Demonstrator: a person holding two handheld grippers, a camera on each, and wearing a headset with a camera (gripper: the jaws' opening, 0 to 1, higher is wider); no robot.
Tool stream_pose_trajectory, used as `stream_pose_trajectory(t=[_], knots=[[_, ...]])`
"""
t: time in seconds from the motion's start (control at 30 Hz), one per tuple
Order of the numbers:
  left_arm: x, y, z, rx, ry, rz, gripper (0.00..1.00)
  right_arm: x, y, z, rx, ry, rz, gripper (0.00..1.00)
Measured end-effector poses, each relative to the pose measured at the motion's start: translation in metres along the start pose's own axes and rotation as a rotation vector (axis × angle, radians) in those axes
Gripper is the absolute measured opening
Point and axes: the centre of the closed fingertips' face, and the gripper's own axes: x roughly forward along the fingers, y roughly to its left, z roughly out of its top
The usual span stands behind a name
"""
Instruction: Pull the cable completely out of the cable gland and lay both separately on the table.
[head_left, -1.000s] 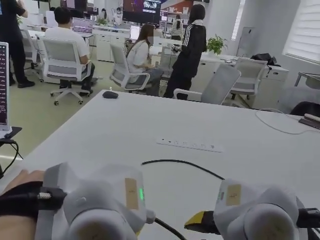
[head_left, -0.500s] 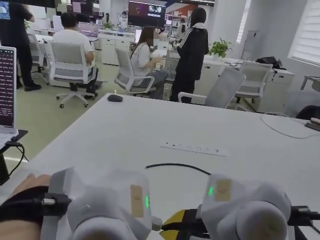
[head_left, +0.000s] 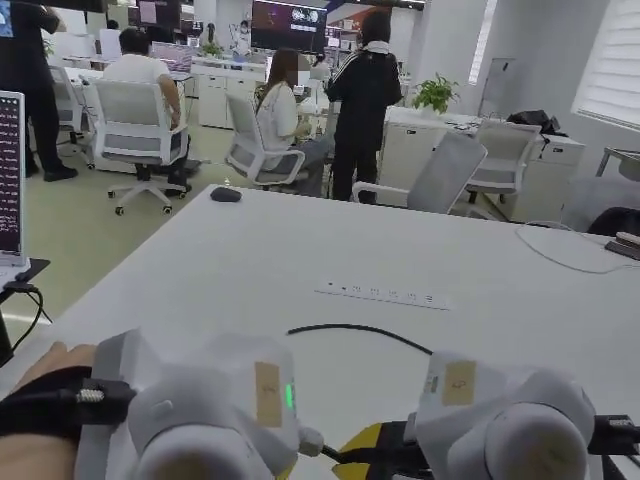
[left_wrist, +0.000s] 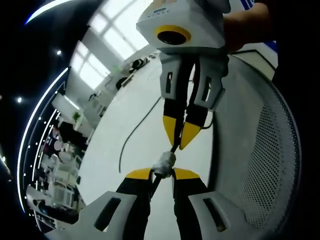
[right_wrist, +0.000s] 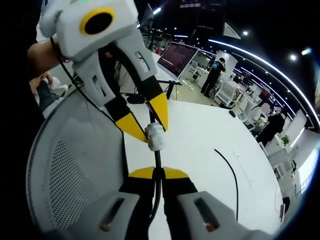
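A white cable gland (left_wrist: 164, 162) sits between the yellow tips of my left gripper (left_wrist: 164, 173), which is shut on it. The black cable (right_wrist: 157, 187) runs out of the gland (right_wrist: 154, 136) into my right gripper (right_wrist: 158, 173), which is shut on it just behind the gland. Both grippers face each other tip to tip above the near table edge. In the head view the left gripper (head_left: 300, 445) and right gripper (head_left: 365, 445) nearly touch, with the gland (head_left: 311, 439) between them. The cable's free length (head_left: 360, 328) lies curved on the white table (head_left: 300, 250).
A white power strip (head_left: 375, 293) lies mid-table, a black mouse (head_left: 225, 193) at the far left edge, a thin white cable (head_left: 560, 255) at right. A grey mesh chair (left_wrist: 260, 150) is under the grippers. A monitor (head_left: 8, 180) stands left. People and office chairs are beyond the table.
The right gripper has moved left, closing the gap to the left gripper; less cable shows between them. The head camera has shifted slightly.
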Motion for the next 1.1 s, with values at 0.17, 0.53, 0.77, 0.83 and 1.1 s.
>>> stream_pose_trajectory(t=[0.17,0.53,0.77,0.83,1.1], knots=[[-0.003,0.005,-0.003,-0.009,0.004,0.019,0.16,-0.002,-0.004,-0.006,-0.002,0.018,-0.013,0.03],[-0.011,0.017,-0.017,-0.032,0.029,0.061,0.16,-0.008,-0.010,-0.024,0.011,0.063,-0.037,0.03],[-0.016,0.031,-0.027,-0.053,0.047,0.107,0.16,-0.015,-0.027,-0.038,0.041,0.079,-0.075,0.03],[-0.017,0.031,-0.029,-0.059,0.048,0.109,0.16,-0.019,-0.044,-0.044,0.056,0.080,-0.102,0.04],[-0.013,0.024,-0.032,-0.068,0.061,0.094,0.16,-0.008,-0.156,-0.106,0.328,0.064,-0.207,0.06]])
